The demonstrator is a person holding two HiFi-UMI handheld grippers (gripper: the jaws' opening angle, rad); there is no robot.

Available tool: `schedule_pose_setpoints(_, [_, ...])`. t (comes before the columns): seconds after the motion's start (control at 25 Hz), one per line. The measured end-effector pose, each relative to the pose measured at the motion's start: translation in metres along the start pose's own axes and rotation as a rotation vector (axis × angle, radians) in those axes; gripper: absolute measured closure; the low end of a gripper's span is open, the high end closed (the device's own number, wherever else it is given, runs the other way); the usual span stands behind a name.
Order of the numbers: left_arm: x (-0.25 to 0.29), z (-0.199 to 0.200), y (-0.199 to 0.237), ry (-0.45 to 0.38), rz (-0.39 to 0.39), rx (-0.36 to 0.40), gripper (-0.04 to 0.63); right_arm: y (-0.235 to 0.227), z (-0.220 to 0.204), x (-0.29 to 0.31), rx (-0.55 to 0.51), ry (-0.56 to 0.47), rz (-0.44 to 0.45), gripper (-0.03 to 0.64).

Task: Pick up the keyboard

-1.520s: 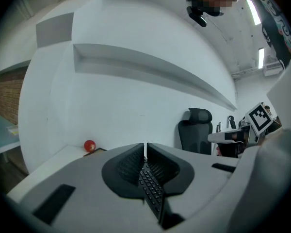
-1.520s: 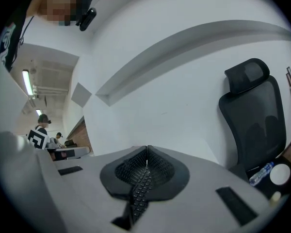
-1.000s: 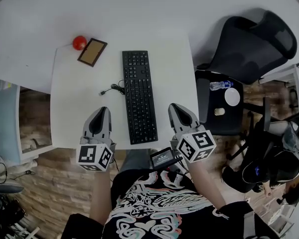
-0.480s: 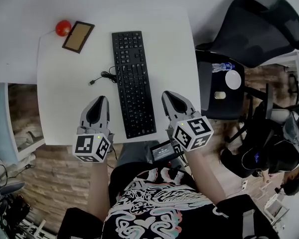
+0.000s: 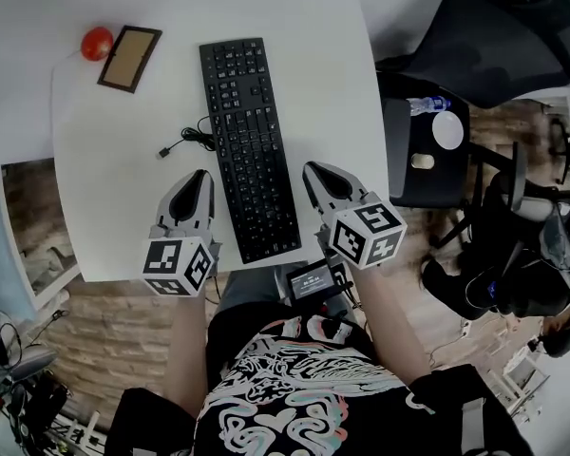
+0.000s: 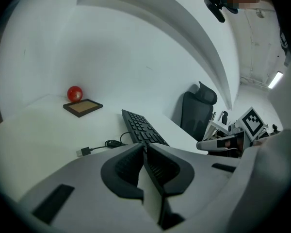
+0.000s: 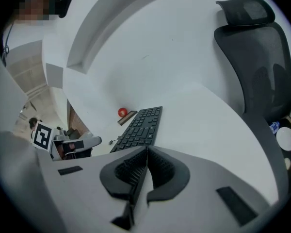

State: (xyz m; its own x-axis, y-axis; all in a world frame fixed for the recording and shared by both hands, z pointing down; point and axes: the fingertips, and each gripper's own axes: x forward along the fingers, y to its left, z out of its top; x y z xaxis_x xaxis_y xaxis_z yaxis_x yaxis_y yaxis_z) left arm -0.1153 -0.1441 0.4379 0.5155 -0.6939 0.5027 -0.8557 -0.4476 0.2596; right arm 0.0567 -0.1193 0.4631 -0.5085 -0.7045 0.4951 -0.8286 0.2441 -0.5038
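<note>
A black keyboard [image 5: 249, 143] lies lengthwise on the white desk [image 5: 123, 198], its cable and plug [image 5: 183, 142] trailing off its left side. My left gripper [image 5: 199, 177] hovers just left of the keyboard's near end, jaws shut and empty. My right gripper [image 5: 314, 170] hovers just right of that end, also shut with nothing held. In the left gripper view the keyboard [image 6: 141, 128] stretches ahead of the closed jaws [image 6: 145, 147]. The right gripper view shows the keyboard [image 7: 140, 128] ahead and to the left of its closed jaws [image 7: 146, 151].
A red ball [image 5: 97, 43] and a small framed board [image 5: 130, 58] sit at the desk's far left. A black office chair [image 5: 494, 27] stands to the right, beside a dark side table [image 5: 410, 190] with a bottle [image 5: 428, 104] and a white disc [image 5: 447, 130].
Both grippers have sunk toward the desk on either side of the keyboard's near end. The head view has shifted, so the keyboard and ball sit further left and higher.
</note>
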Motion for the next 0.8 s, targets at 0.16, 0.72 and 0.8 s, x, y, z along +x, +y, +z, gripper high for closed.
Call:
schedule_pose_setpoints(0.16, [0.01, -0.009, 0.006, 0.045, -0.006, -0.038, 0.563, -0.002, -0.005, 0.012, 0.018, 0.04, 0.007, 0.588])
schedule_pose_setpoints(0.72, [0.035, -0.037, -0.005, 0.167, -0.233, -0.334, 0.351, 0.002, -0.028, 0.048, 0.147, 0.215, 0.088, 0.442])
schedule_pose_setpoints(0.8, [0.038, -0.04, -0.007, 0.189, -0.246, -0.338, 0.351, 0.001, -0.03, 0.049, 0.144, 0.225, 0.081, 0.443])
